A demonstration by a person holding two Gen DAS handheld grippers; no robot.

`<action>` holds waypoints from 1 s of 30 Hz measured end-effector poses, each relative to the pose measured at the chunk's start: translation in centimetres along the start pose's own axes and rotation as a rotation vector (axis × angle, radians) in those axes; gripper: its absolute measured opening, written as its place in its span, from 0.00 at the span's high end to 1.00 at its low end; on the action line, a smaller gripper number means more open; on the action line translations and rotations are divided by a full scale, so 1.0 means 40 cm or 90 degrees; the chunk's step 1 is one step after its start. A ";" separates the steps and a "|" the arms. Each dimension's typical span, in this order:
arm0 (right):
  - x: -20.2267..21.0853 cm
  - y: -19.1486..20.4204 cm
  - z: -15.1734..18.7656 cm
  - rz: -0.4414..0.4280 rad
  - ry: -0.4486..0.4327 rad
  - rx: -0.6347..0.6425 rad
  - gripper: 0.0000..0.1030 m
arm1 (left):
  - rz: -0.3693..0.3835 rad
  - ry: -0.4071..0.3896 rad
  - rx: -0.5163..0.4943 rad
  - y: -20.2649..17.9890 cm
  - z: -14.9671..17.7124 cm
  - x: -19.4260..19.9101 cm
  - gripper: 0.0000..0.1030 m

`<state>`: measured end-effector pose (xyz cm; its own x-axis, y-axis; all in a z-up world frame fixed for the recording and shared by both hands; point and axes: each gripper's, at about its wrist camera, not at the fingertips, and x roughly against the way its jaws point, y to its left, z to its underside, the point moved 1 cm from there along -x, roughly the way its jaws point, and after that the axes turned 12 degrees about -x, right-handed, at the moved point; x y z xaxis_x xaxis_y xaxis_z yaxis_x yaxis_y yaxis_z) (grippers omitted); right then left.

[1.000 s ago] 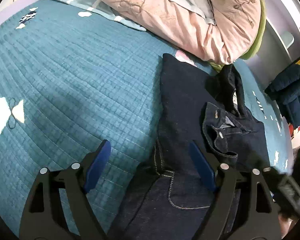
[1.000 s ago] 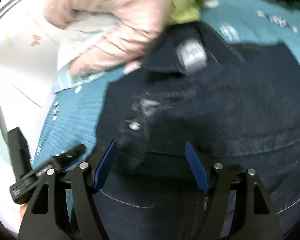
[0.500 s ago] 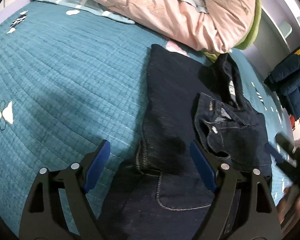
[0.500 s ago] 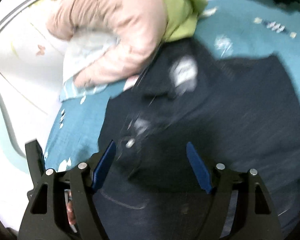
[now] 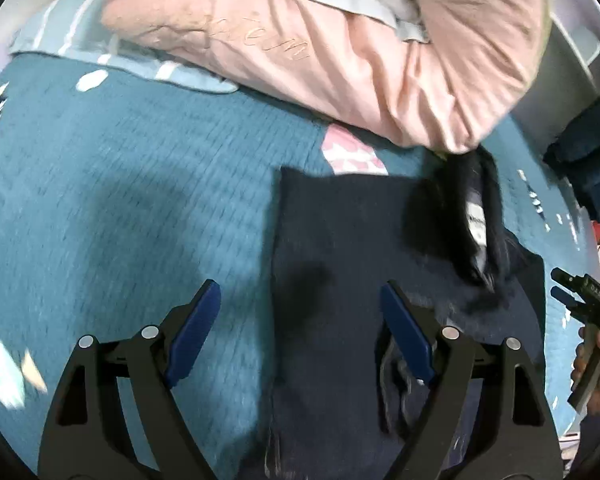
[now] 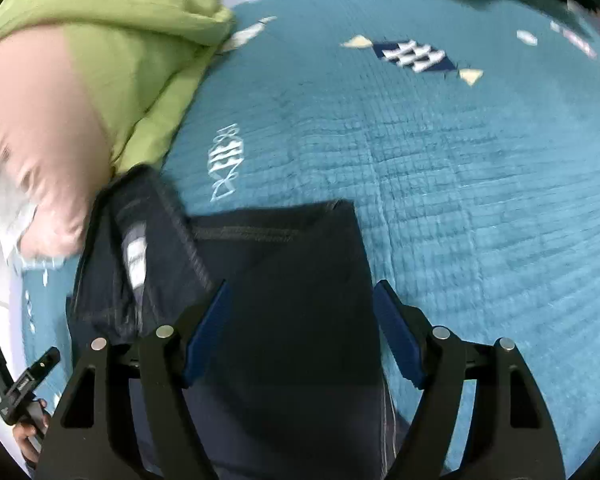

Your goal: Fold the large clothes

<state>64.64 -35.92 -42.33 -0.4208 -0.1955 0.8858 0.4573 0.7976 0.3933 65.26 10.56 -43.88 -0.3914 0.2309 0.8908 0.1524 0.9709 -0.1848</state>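
Note:
Dark blue jeans (image 5: 340, 248) lie on a teal quilted bedspread (image 5: 120, 208). A folded-over part with a white label (image 5: 476, 220) is at their far right. My left gripper (image 5: 300, 328) is open and empty, just above the jeans' left edge. In the right wrist view the jeans (image 6: 284, 280) end in a stitched edge, with the label (image 6: 136, 260) at the left. My right gripper (image 6: 300, 328) is open and empty over the jeans' far right corner. It also shows at the right edge of the left wrist view (image 5: 580, 300).
A pink duvet (image 5: 340, 48) and a green one (image 6: 120, 40) are piled at the head of the bed, touching the jeans' far end. Dark blue clothing (image 5: 588, 152) hangs at the right. The teal bedspread (image 6: 460, 160) stretches to the right of the jeans.
Both grippers have moved forward along the jeans toward the pillows. The right wrist view has swung right, from the waistband and button to the jeans' far corner and bedspread. Both stayed open.

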 end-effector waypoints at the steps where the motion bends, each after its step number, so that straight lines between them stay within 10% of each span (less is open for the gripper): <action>1: -0.019 -0.003 -0.015 0.003 0.008 -0.009 0.32 | -0.014 0.011 -0.006 -0.002 -0.024 -0.016 0.20; 10: -0.086 0.019 -0.066 0.026 0.049 -0.009 0.33 | -0.055 0.089 0.007 0.011 -0.125 -0.156 0.20; 19: -0.136 0.003 -0.076 0.048 0.074 0.021 0.58 | -0.117 0.134 -0.049 -0.036 -0.152 -0.203 0.17; 30: -0.073 -0.016 -0.057 0.011 0.021 0.049 0.90 | -0.139 0.099 -0.121 -0.099 -0.154 -0.157 0.79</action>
<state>67.37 -37.15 -44.59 -0.3863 -0.1988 0.9007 0.4025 0.8423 0.3585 72.70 4.88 -46.19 -0.2923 -0.0077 0.9563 0.2525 0.9639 0.0850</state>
